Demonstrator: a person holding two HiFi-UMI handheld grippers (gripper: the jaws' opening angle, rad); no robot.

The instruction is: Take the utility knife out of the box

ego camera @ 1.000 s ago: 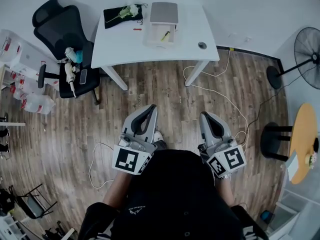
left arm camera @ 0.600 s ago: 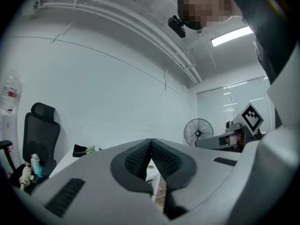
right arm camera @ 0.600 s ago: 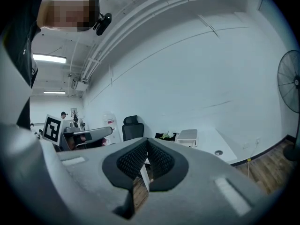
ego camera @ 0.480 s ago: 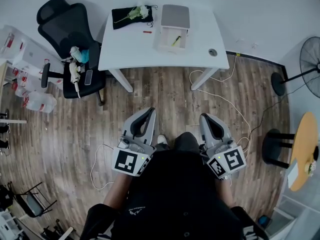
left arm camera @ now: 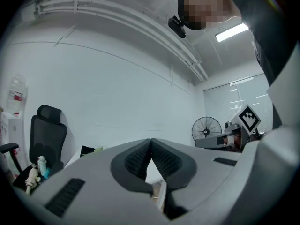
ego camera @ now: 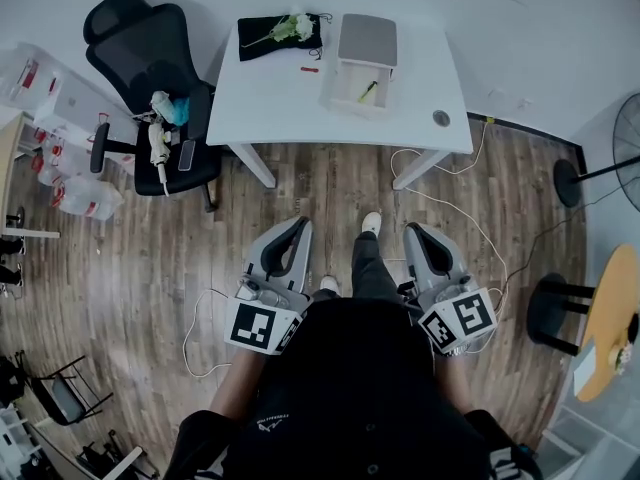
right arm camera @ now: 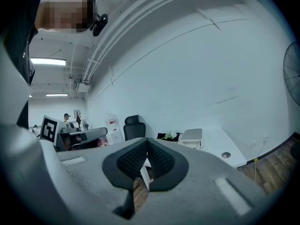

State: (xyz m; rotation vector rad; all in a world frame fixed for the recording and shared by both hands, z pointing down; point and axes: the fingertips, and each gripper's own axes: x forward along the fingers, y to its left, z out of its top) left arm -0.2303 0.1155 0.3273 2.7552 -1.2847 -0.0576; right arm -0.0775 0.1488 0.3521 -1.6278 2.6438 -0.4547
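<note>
The open white box (ego camera: 357,80) stands on the white table (ego camera: 280,103) far ahead, its grey lid (ego camera: 367,38) tipped back. Inside lies the yellow-green utility knife (ego camera: 367,91). My left gripper (ego camera: 297,226) and right gripper (ego camera: 413,232) are held level over the wooden floor, well short of the table. Each is shut with nothing between its pads. In the left gripper view the left gripper (left arm camera: 151,140) has its pads pressed together. In the right gripper view the right gripper (right arm camera: 146,140) is likewise closed, and the box (right arm camera: 192,136) shows small beyond it.
A black cloth with flowers (ego camera: 280,33) and a small red item (ego camera: 310,68) lie on the table. A black office chair (ego camera: 140,78) holding clutter stands at its left. Cables (ego camera: 445,203) trail over the floor. A fan (ego camera: 620,133), stool (ego camera: 555,313) and round wooden table (ego camera: 610,308) are at the right.
The person has walked toward the table, which now sits lower and nearer in the head view. A leg has stepped forward between the grippers. Both grippers stay shut.
</note>
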